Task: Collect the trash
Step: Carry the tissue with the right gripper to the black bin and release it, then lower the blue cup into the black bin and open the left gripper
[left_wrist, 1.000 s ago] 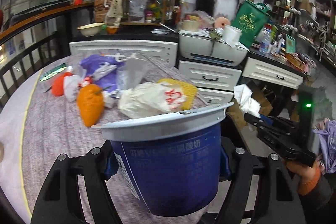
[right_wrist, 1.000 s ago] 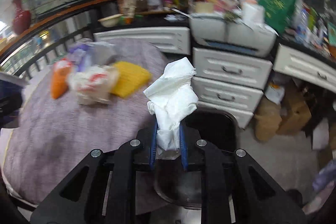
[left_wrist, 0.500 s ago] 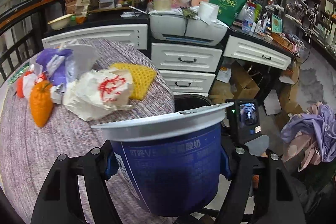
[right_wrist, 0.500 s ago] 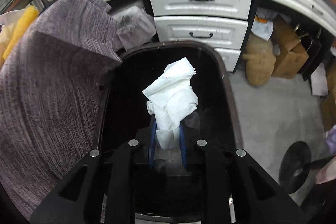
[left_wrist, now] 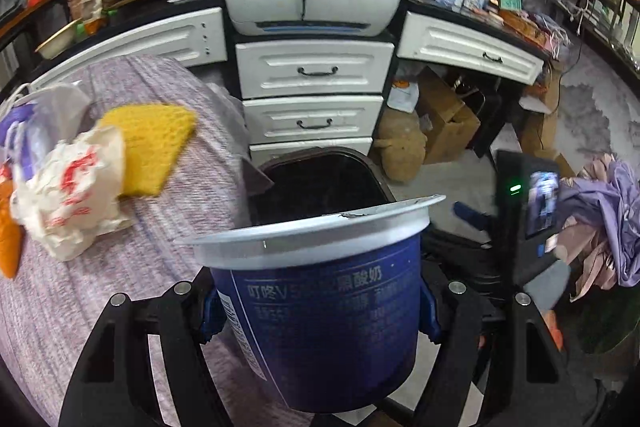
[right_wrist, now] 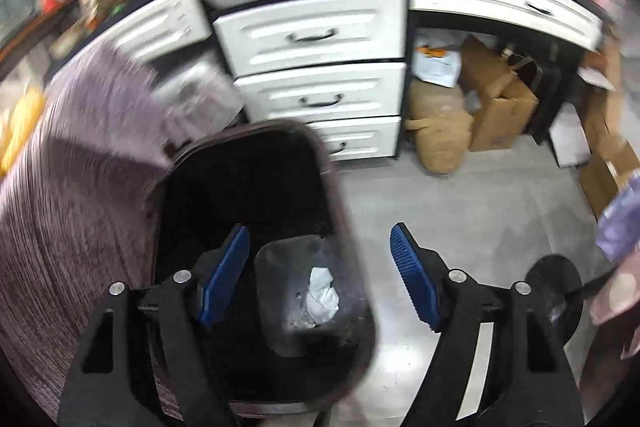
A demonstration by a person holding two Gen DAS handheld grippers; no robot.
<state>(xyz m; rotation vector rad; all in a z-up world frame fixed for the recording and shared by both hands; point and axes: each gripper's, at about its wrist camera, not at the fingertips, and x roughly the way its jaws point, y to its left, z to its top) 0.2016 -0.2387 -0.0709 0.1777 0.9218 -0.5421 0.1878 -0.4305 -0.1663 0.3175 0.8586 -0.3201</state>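
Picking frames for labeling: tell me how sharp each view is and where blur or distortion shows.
Left wrist: blue cup and drawers sharp, table trash smeared at left, fisheye bending edges. Right wrist: motion blur throughout, trash bin rim streaked, tissue inside readable.

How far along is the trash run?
Done: tissue lies in the bin; right tongs open above it. In hand: left tongs grip the blue cup near the bin. Left: wrapper, yellow pad and other litter on the table.
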